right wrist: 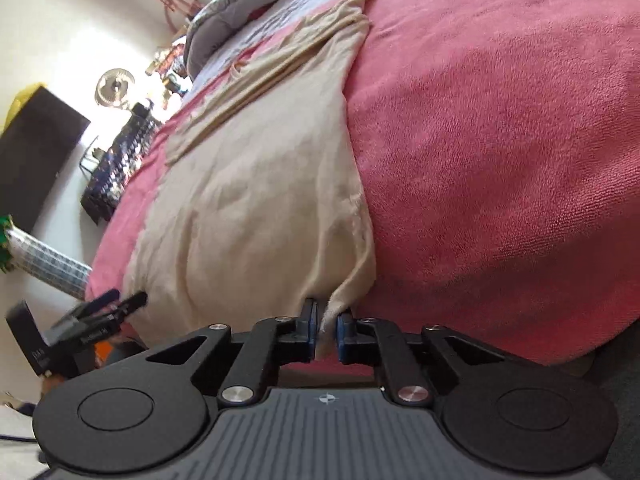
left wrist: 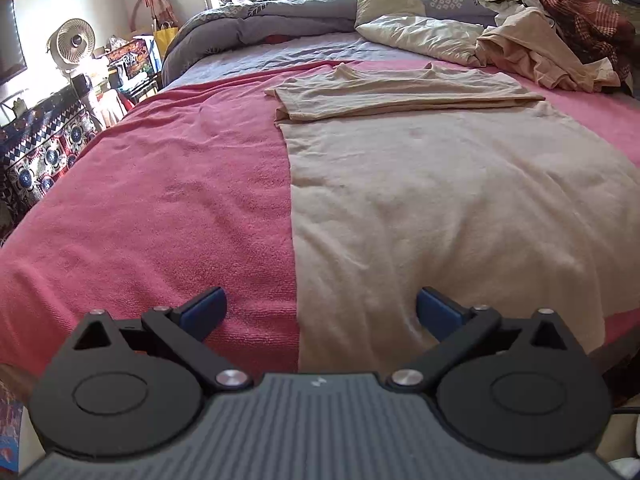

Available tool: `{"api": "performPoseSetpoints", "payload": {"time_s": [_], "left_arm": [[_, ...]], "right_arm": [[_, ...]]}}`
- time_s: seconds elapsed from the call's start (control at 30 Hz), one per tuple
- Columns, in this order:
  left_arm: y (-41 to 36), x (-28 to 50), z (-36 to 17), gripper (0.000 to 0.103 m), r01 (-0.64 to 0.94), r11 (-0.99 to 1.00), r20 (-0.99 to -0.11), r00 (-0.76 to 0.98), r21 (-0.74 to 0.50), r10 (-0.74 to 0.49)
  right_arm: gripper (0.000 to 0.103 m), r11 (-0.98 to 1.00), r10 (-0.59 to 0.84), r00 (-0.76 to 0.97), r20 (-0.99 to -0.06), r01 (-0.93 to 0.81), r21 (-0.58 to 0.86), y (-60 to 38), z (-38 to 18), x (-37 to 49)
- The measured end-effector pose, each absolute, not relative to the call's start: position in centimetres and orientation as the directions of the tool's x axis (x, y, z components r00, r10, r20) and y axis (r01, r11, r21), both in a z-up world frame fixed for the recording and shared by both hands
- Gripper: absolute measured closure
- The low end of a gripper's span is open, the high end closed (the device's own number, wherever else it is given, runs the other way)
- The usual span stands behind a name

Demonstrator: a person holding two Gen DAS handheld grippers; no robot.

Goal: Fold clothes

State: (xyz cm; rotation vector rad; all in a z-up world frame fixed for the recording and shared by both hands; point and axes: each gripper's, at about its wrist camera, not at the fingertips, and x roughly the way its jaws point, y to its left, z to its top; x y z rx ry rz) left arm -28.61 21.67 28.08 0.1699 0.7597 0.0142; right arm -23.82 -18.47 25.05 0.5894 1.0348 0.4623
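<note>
- While the left gripper (left wrist: 320,312) stands wide at the lower centre of its frame, nothing lies between its blue pads (left wrist: 204,310); the left edge of the beige garment (left wrist: 440,208) runs between the two fingers, beyond them.
- Right gripper (right wrist: 325,334): jaws narrow, clamped on a bunched corner of the garment's near hem, at the lower centre of the right wrist frame.
- Garment position: spread flat on the pink blanket (left wrist: 160,200) covering the bed, filling the centre and right of the left wrist frame. Its far end is folded back on itself into a band across the upper centre.
- Upper right of the left wrist frame: a heap of unfolded clothes (left wrist: 560,48), beside a cream pillow (left wrist: 420,32).
- Upper left of the same frame: a round fan (left wrist: 74,42).
- In the right wrist view, the left gripper appears at the lower left, at the garment's other near corner; contact cannot be determined.
</note>
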Motion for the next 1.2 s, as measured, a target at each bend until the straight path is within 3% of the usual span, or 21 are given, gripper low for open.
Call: {"api": "performPoseSetpoints", "payload": {"time_s": [0.3, 0.43, 0.6, 0.67, 0.7, 0.77, 0.87, 0.93, 1.0, 1.1, 1.2], "left_arm": [[18.4, -31.0, 32.8, 0.002, 0.326, 0.941, -0.558, 0.798, 0.086, -0.226], [15.2, -31.1, 32.9, 0.001, 0.477, 0.876, -0.545, 0.755, 0.073, -0.365], [11.1, -30.6, 30.9, 0.001, 0.574, 0.805, -0.583, 0.709, 0.151, -0.396], [10.1, -30.2, 29.9, 0.001, 0.576, 0.786, -0.583, 0.726, 0.223, -0.366], [10.1, -29.4, 29.3, 0.001, 0.556, 0.793, -0.591, 0.736, 0.249, -0.330], [10.6, -27.4, 27.9, 0.001, 0.491, 0.821, -0.615, 0.753, 0.291, -0.232], [13.5, -24.6, 27.6, 0.000, 0.407, 0.897, -0.652, 0.730, 0.174, -0.204], [15.3, -23.9, 28.1, 0.001, 0.339, 0.932, -0.631, 0.753, 0.132, -0.185], [16.5, -23.5, 28.6, 0.002, 0.256, 0.950, -0.600, 0.793, 0.179, -0.101], [19.1, -23.3, 28.9, 0.002, 0.150, 0.969, -0.595, 0.804, 0.197, -0.004], [21.2, -24.0, 29.4, 0.002, 0.058, 0.976, -0.592, 0.802, 0.210, 0.080]], "right_arm": [[0.092, 0.431, 0.758, 0.550, -0.350, -0.019, 0.902, -19.6, 29.9, -18.1], [0.092, 0.381, 0.764, 0.570, -0.304, -0.018, 0.924, -18.7, 30.9, -14.5], [0.091, 0.402, 0.752, 0.588, -0.299, -0.050, 0.914, -17.8, 31.9, -12.7], [0.085, 0.598, 0.668, 0.632, -0.393, -0.142, 0.788, -17.3, 33.6, -13.4], [0.081, 0.726, 0.598, 0.659, -0.457, -0.203, 0.657, -16.5, 34.5, -14.3], [0.062, 0.896, 0.442, 0.720, -0.534, -0.328, 0.299, -14.6, 35.3, -17.0], [0.052, 0.830, 0.244, 0.832, -0.498, -0.444, -0.337, -11.5, 34.1, -22.9], [0.044, 0.652, 0.227, 0.866, -0.445, -0.475, -0.592, -10.3, 32.1, -26.8], [0.041, 0.493, 0.273, 0.843, -0.464, -0.537, -0.685, -9.1, 29.6, -30.0], [0.039, 0.328, 0.347, 0.776, -0.526, -0.626, -0.707, -6.6, 26.0, -33.1], [0.037, 0.292, 0.434, 0.729, -0.529, -0.670, -0.683, -3.7, 23.7, -33.9]]}}
